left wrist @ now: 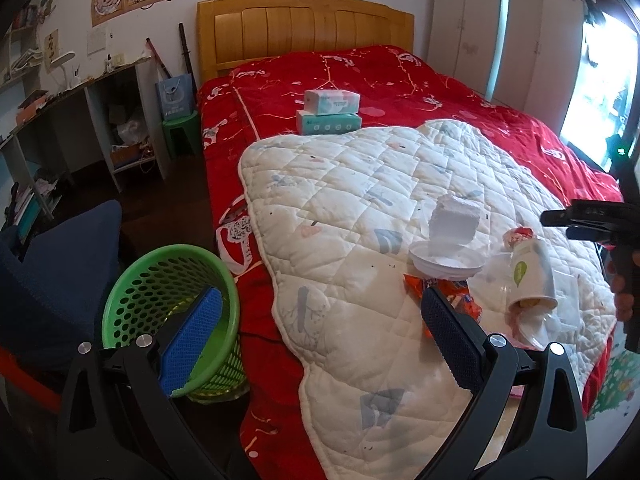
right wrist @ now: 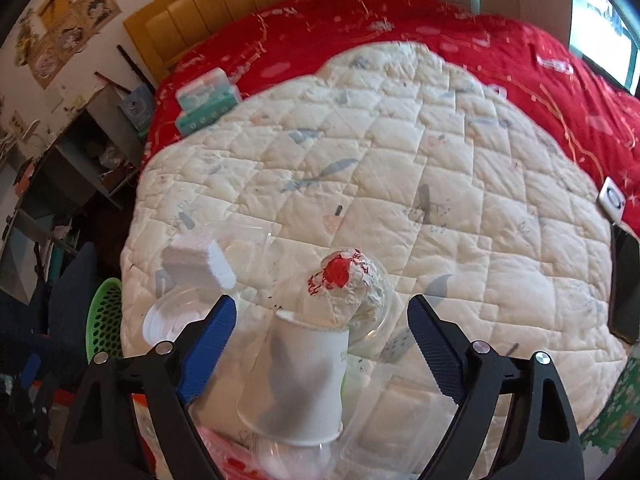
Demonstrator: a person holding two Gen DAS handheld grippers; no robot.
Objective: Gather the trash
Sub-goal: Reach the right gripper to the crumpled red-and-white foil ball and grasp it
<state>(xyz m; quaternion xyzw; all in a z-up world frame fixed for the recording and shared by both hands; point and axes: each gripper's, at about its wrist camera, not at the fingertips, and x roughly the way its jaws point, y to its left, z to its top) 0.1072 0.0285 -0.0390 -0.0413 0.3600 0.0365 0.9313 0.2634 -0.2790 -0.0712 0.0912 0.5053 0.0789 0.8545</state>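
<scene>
A heap of trash lies on the white quilt point(left wrist: 340, 184) at the near corner of the bed. In it are a white paper cup point(right wrist: 300, 380) on its side, a crumpled red-and-white paper point(right wrist: 340, 280) under clear plastic, a white foam block point(right wrist: 196, 264), a white lid point(right wrist: 164, 324) and an orange wrapper point(left wrist: 416, 284). My right gripper point(right wrist: 320, 320) is open and straddles the cup, with a gap on each side. My left gripper point(left wrist: 320, 320) is open and holds nothing, above the bed's edge, between the green basket point(left wrist: 172, 308) and the heap.
Two tissue packs point(left wrist: 328, 114) are stacked on the red bedspread near the wooden headboard. A blue chair point(left wrist: 60, 272) stands beside the basket, with a cluttered desk point(left wrist: 80, 120) behind it. A hand point(left wrist: 624, 292) shows at the right edge. A dark flat object point(right wrist: 624, 280) lies at the quilt's right.
</scene>
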